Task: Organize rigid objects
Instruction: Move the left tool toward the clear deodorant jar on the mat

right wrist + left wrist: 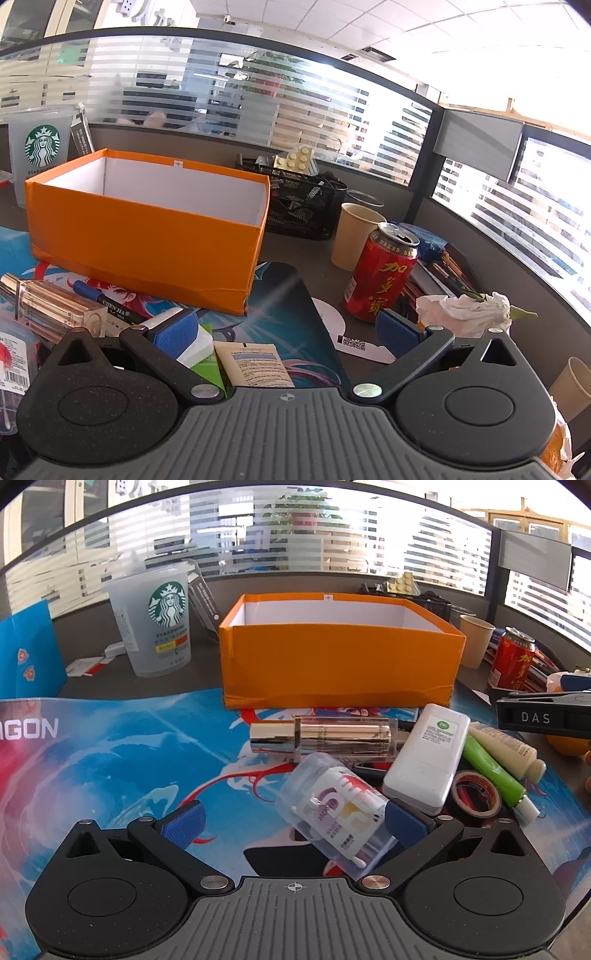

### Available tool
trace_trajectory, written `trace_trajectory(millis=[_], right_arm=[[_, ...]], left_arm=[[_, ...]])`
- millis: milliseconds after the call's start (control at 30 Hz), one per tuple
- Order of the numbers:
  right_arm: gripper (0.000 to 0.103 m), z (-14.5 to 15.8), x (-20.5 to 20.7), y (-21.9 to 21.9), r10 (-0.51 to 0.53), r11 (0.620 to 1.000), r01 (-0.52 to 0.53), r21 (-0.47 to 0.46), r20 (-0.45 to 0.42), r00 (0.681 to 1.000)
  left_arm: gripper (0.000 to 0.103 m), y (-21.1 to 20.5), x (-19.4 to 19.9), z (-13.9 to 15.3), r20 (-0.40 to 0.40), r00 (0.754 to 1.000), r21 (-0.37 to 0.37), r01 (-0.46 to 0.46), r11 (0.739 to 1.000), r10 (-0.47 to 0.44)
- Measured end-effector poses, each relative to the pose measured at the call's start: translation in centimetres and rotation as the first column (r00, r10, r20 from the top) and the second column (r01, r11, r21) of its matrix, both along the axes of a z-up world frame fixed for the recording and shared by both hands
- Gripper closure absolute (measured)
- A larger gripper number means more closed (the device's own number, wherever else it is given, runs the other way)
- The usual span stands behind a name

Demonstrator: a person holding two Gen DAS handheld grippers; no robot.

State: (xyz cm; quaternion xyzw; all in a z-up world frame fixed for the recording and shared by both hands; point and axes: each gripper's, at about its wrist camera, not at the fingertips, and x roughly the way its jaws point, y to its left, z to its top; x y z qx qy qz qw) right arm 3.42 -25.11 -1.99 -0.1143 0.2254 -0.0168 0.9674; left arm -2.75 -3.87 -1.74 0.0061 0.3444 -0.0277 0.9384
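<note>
An open orange box (340, 664) stands on the mat, also in the right wrist view (147, 236). In front of it lie a gold perfume bottle (325, 734), a white remote (428, 753), a green tube (491, 771), a cream tube (509, 749) and a tape roll (476, 794). My left gripper (291, 827) is open, jaws wide around a clear cotton-swab jar (340, 812) whose end touches the right pad. My right gripper (288, 332) is open and empty above the cream tube (255, 365) and green tube (203, 354). A marker (103, 299) lies by the box.
A Starbucks cup (159, 627) stands left of the box. A red can (380, 273), paper cup (354, 236), black mesh organizer (303, 206) and crumpled tissue (465, 310) sit to the right. A patterned desk mat (110, 760) covers the table.
</note>
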Motion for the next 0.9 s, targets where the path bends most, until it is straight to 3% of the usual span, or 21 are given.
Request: trace_trajectory(millis=[167,367,667,800,900], right_arm=[[0.0,-0.2,-0.3,-0.4,0.02,1.0,-0.02,-0.01,0.003,1.0],[0.0,-0.9,-1.0,-1.5,0.059,0.998,-0.059,0.004,0.012,0.998],[0.0,-2.4,-0.8,-2.5,0.162,0.985,-0.158,0.068,-0.065,0.985],[0.0,-2.9,-0.9,-3.6,0.233,0.965,-0.221,0.143,-0.073,0.97],[0.0,-2.9,-0.7,-4.2,0.227,0.965,-0.213,0.155,-0.078,0.971]], left_arm=[[0.0,-0.6,-0.6,0.2,0.037,0.999,-0.001,0.005,1.0,-0.005],[0.0,-0.7,-0.6,-0.3,0.023,1.0,-0.037,-0.018,0.999,0.018],[0.0,-1.0,0.5,-1.4,0.0,0.999,-0.054,-0.048,0.997,0.048],[0.0,-1.3,1.1,-1.8,-0.014,0.999,-0.057,-0.031,0.998,0.031],[0.0,-1.4,2.0,-2.0,-0.024,0.999,-0.054,-0.042,0.998,0.041]])
